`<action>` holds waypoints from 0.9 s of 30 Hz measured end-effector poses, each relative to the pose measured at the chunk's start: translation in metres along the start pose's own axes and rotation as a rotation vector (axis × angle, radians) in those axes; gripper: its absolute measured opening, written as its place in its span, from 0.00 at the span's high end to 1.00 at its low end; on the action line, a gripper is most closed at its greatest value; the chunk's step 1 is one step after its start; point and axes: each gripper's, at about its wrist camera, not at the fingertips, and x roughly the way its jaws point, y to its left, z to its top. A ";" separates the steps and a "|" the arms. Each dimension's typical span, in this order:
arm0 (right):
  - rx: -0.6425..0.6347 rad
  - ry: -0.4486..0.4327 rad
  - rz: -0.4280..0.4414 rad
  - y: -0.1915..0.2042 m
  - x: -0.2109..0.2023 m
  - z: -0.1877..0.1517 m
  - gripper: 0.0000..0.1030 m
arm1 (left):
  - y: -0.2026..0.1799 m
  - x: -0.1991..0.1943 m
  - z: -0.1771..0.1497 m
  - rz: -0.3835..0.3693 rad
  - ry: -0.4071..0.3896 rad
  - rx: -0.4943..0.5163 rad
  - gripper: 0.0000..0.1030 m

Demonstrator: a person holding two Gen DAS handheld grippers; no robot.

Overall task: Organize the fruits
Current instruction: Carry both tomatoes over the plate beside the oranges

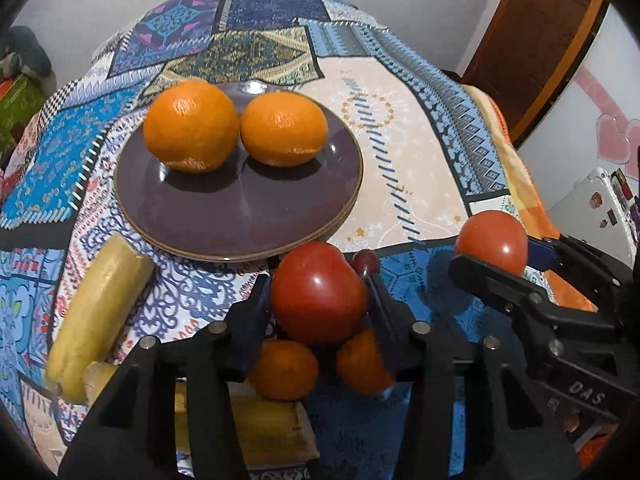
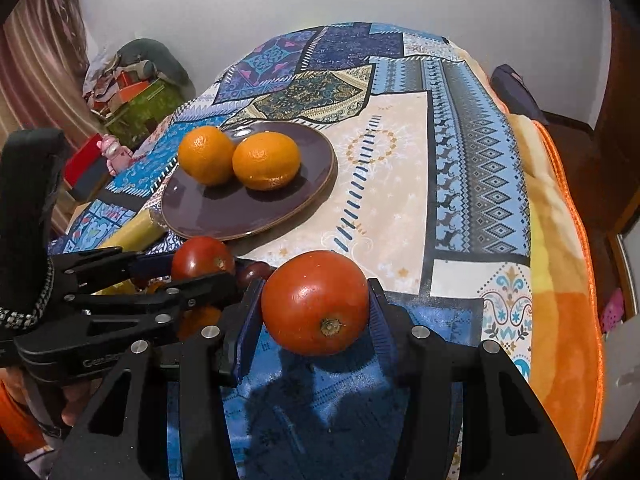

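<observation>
Two tomatoes are in the grip of two claws above the patchwork-covered bench (image 1: 420, 152). The left claw (image 1: 318, 300) is clenched on a red tomato (image 1: 318, 292), its blue pads pressing the fruit from both sides; the right claw (image 2: 316, 312) grasps a second tomato (image 2: 316, 300), stem scar turned toward the camera, pads tight on either side. In the left wrist view the right claw (image 1: 494, 260) shows off to the right with its tomato (image 1: 492, 240); in the right wrist view the left claw (image 2: 192, 270) sits to the left, holding its tomato (image 2: 202, 258).

Ahead of both claws lies a dark purple plate (image 1: 248, 216) carrying two oranges (image 1: 191, 125) (image 1: 284, 128) side by side, touching or nearly so. Just beneath the left claw two smaller oranges (image 1: 285, 368) (image 1: 362, 362) rest on the cloth, and a small dark red fruit (image 1: 365, 261) peeks out beyond its right finger. To the left of that claw lie pale yellow sugarcane-like sticks (image 1: 100, 312), one beside the plate's near rim and another (image 1: 264, 432) under the claw's body.
</observation>
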 end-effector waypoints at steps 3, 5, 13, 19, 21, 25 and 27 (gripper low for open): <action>-0.007 -0.007 0.000 0.003 -0.001 0.004 0.55 | 0.004 -0.014 0.002 -0.005 -0.039 -0.010 0.54; -0.010 -0.010 0.002 0.005 0.001 0.008 0.55 | 0.007 -0.027 0.004 0.001 -0.077 -0.009 0.54; -0.040 -0.026 0.018 0.023 0.009 0.024 0.55 | 0.032 -0.055 0.014 0.021 -0.141 -0.035 0.54; -0.067 -0.020 0.029 0.036 0.025 0.036 0.55 | 0.053 -0.059 0.021 0.042 -0.156 -0.047 0.54; -0.073 -0.014 0.035 0.039 0.030 0.038 0.55 | 0.058 -0.058 0.024 0.051 -0.158 -0.046 0.54; -0.095 -0.003 0.039 0.046 0.042 0.045 0.55 | 0.065 -0.055 0.029 0.059 -0.156 -0.040 0.54; -0.103 0.005 0.044 0.049 0.049 0.048 0.55 | 0.067 -0.052 0.032 0.056 -0.157 -0.042 0.54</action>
